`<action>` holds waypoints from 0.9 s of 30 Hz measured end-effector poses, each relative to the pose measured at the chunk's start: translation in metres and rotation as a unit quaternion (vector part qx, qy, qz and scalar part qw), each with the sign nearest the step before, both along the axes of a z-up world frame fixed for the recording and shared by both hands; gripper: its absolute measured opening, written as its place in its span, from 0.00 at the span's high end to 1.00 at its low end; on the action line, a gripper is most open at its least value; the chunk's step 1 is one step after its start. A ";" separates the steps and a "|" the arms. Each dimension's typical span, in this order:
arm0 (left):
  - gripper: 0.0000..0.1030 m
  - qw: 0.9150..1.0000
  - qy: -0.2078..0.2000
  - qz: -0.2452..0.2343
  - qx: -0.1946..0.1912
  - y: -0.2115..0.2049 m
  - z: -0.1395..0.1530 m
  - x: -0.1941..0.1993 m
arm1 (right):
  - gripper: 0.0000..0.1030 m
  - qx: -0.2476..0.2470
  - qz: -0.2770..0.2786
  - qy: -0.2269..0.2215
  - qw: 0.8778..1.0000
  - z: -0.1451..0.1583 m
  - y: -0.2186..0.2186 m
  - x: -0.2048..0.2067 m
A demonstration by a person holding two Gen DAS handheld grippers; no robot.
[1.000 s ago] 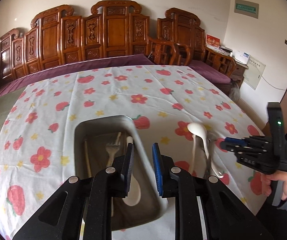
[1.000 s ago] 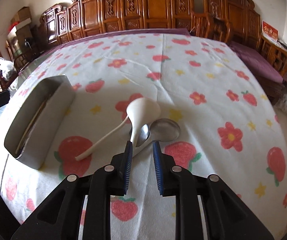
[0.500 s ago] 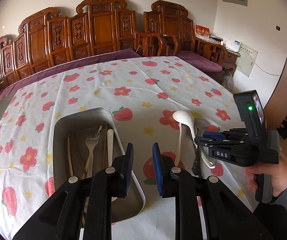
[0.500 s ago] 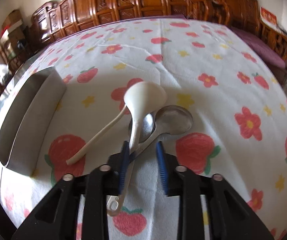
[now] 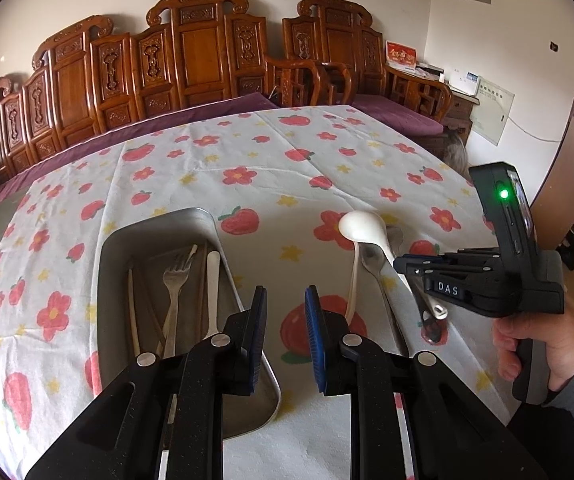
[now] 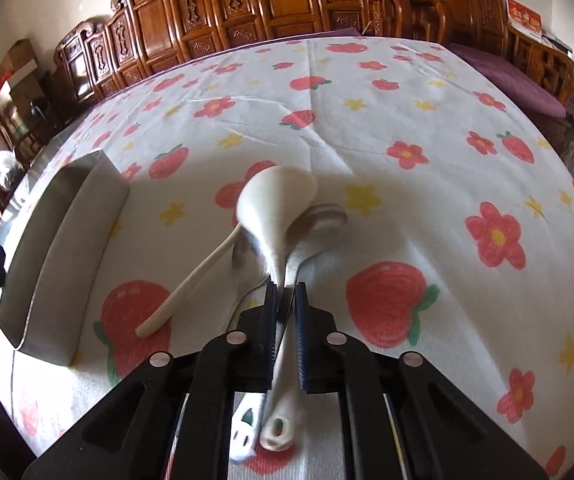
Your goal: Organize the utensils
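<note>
Taking the metal tray [image 5: 159,236] as the landmark: it is a dull steel rectangle with rounded corners and upright walls, sitting on a white tablecloth [image 6: 407,92] printed with red flowers, strawberries and yellow stars. Inside it lie a steel fork [image 5: 175,280], pale chopsticks [image 5: 133,308] and a white spoon handle [image 5: 213,288], all lengthwise.

To the right of the tray, apart from it, a small heap of spoons rests on the cloth. A glossy white ladle-shaped spoon [image 6: 277,204] has its handle clamped between the closed fingers of the right gripper [image 6: 286,292]. Beneath and beside it crowd two shiny steel spoons [image 6: 319,220] and a slim cream spoon [image 6: 191,284] angled back toward the tray.

The left gripper [image 5: 285,300] hovers over the tray's near right corner, blue-padded fingers apart and holding nothing.

Beyond the table's far edge stand carved, reddish wooden chairs [image 5: 203,52].
</note>
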State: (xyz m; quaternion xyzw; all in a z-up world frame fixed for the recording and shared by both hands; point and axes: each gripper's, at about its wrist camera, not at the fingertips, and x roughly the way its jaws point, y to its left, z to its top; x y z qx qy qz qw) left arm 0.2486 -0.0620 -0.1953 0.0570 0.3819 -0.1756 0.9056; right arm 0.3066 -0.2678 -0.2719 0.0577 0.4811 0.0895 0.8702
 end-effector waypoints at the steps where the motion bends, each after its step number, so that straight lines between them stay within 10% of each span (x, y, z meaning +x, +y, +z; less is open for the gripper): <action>1: 0.82 1.000 0.000 -0.002 0.002 -0.002 -0.001 -0.001 | 0.95 0.005 -0.001 -0.001 1.000 0.001 -0.002 -0.001; 27: 0.74 0.998 0.036 -0.038 0.041 -0.059 -0.027 0.017 | 0.98 0.007 -0.021 -0.051 0.998 0.026 -0.056 -0.016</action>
